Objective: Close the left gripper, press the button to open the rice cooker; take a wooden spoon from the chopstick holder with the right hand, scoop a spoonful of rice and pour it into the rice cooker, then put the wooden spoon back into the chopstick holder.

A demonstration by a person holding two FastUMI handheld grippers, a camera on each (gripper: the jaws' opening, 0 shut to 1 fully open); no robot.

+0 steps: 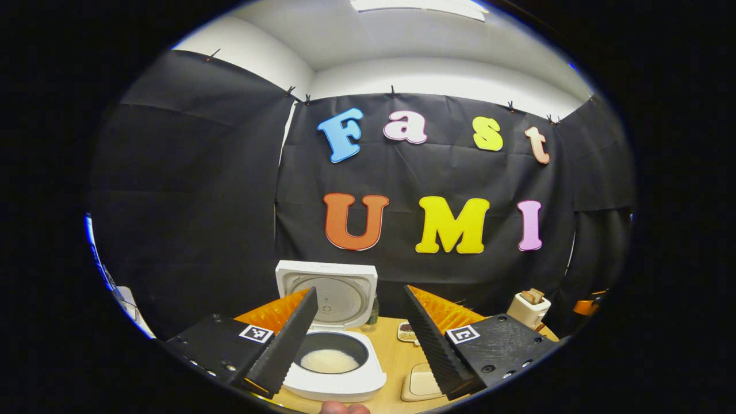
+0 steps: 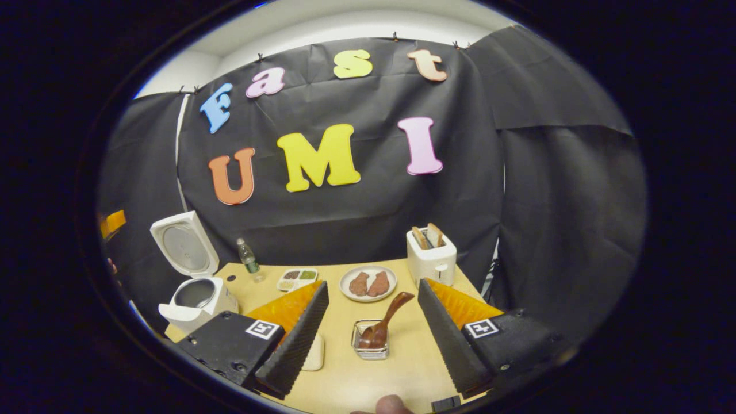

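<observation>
1. My right gripper (image 2: 368,328) hangs above the pale wooden table (image 2: 402,368), jaws spread wide and empty.
2. Between its fingers, lower on the table, stands the chopstick holder (image 2: 370,344), a small square basket that looks like shiny wire or clear plastic.
3. The wooden spoon (image 2: 384,322) leans in it, bowl down, its dark brown curved handle slanting up to the right.
4. I judge the spoon light, stiff and smooth; the free upper handle is the place to pinch, since the bowl sits inside the holder.
5. My left gripper (image 1: 359,339) is likewise wide open, holding nothing.
6. Below it sits the rice cooker (image 1: 339,379), white, glossy and rounded, lid upright, white rice (image 1: 329,361) in its dark pot.
7. A white toaster (image 2: 431,259) and a plate (image 2: 368,283) stand behind.
</observation>
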